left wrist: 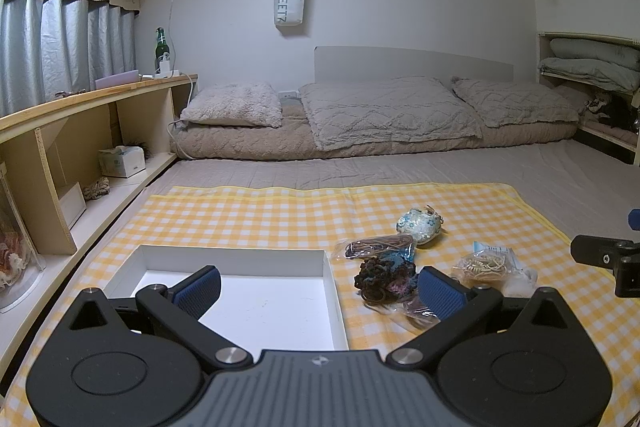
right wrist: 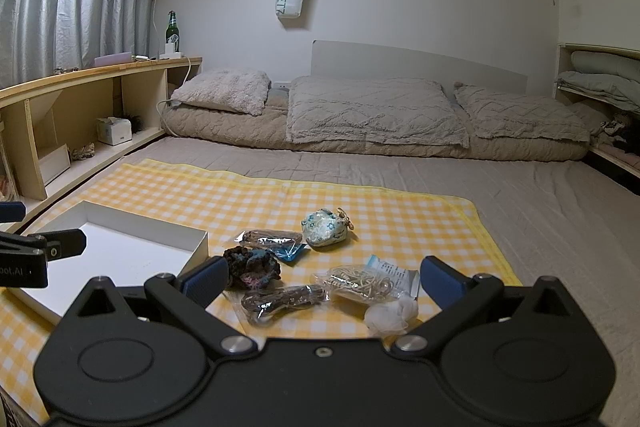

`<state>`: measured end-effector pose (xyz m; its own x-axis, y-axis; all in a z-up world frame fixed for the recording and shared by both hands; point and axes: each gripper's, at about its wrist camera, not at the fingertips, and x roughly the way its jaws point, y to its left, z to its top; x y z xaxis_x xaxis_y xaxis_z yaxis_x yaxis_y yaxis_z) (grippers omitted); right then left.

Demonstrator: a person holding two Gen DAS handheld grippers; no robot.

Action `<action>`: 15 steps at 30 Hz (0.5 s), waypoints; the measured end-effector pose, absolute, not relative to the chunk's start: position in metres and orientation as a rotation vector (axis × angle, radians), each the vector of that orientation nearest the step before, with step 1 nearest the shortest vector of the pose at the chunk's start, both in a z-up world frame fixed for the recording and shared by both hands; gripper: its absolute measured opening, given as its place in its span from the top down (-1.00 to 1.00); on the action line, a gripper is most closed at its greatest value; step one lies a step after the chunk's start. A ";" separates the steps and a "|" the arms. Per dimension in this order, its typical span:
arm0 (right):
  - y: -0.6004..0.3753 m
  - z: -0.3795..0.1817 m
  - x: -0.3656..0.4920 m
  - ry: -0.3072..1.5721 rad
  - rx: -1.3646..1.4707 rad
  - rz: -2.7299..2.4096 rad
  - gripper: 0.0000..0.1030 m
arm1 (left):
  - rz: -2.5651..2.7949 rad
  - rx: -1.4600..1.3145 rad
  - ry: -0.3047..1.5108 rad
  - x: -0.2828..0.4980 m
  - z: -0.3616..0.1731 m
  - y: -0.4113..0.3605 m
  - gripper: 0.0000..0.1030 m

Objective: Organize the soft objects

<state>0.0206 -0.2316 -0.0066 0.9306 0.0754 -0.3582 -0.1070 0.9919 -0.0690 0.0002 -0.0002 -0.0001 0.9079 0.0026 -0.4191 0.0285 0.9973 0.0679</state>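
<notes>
A shallow white box (left wrist: 256, 303) (right wrist: 120, 247) lies open on a yellow checked cloth (left wrist: 260, 215) (right wrist: 400, 223). Right of it lie small soft items: a dark crocheted scrunchie (left wrist: 380, 277) (right wrist: 252, 267), a floral pouch (left wrist: 420, 225) (right wrist: 324, 229), a clear bag of hair ties (left wrist: 376, 245) (right wrist: 272, 239), a bag of rubber bands (left wrist: 484, 265) (right wrist: 360, 283), another clear bag (right wrist: 284, 301) and a white puff (right wrist: 390, 315). My left gripper (left wrist: 320, 287) hovers open over the box's right edge. My right gripper (right wrist: 324, 279) hovers open above the bags, holding nothing.
The cloth lies on a grey bed with pillows (left wrist: 384, 111) at the far end. A wooden shelf unit (left wrist: 80, 131) runs along the left, holding a tissue box (left wrist: 122, 161) and a green bottle (left wrist: 161, 47). Folded bedding sits on a shelf (left wrist: 592, 67) at the right.
</notes>
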 end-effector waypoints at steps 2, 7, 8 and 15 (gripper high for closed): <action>-0.232 -0.006 0.021 0.364 -0.088 0.094 -1.00 | -0.014 0.073 0.433 0.000 0.000 0.000 -1.00; -0.232 -0.006 0.021 0.364 -0.088 0.094 -1.00 | -0.013 0.072 0.432 0.000 0.000 0.000 -1.00; -0.232 -0.006 0.021 0.364 -0.088 0.094 -1.00 | -0.013 0.073 0.432 0.000 0.000 0.000 -1.00; -0.232 -0.006 0.021 0.364 -0.088 0.094 -1.00 | -0.013 0.073 0.432 0.000 0.000 0.000 -1.00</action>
